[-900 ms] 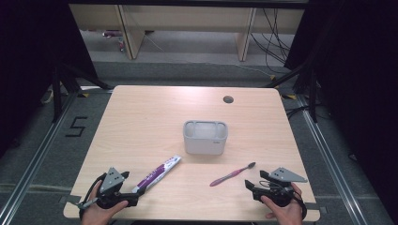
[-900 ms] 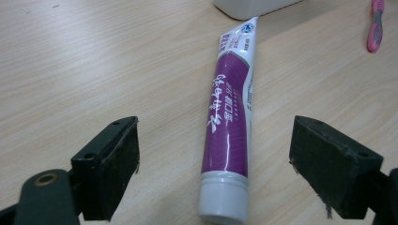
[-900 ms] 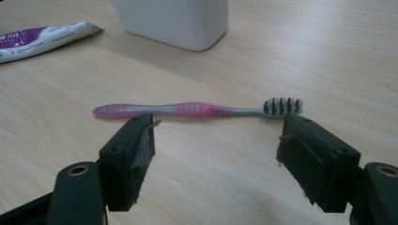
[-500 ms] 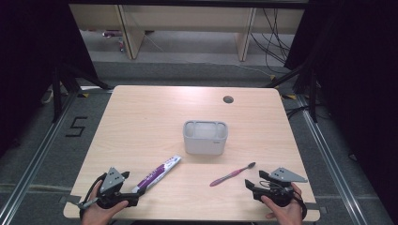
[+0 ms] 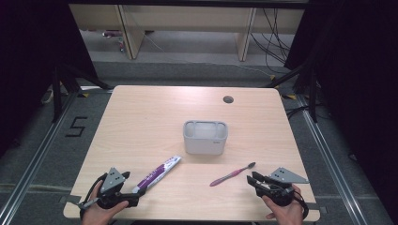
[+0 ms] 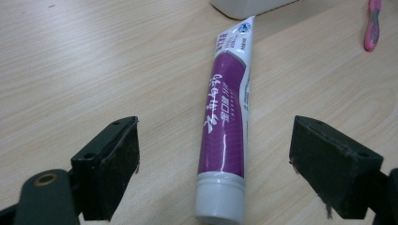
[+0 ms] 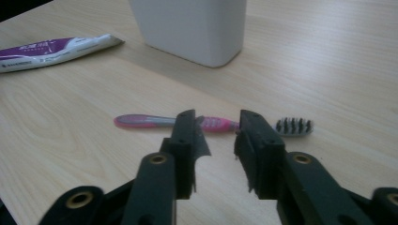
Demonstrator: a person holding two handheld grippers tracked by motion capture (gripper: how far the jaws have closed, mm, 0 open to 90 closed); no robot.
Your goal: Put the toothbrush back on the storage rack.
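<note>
Toothpaste tube (image 6: 225, 126) lies untouched between the wide-open left claw (image 6: 213, 159), toothbrush (image 7: 187, 123) just ahead of the narrowly parted, empty right claw (image 7: 213, 136); nothing has moved, no grasp begun.

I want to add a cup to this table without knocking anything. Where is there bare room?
The far half, between the grey holder and the cable hole, is bare, as are both side strips beside the holder. The near edge is crowded: toothpaste tube, pink toothbrush, left gripper, right gripper.

Purple toothpaste tube (image 5: 156, 174) flat, front-left; pink toothbrush (image 5: 232, 174) flat, front-right; grey holder (image 5: 205, 137) upright, centre.
</note>
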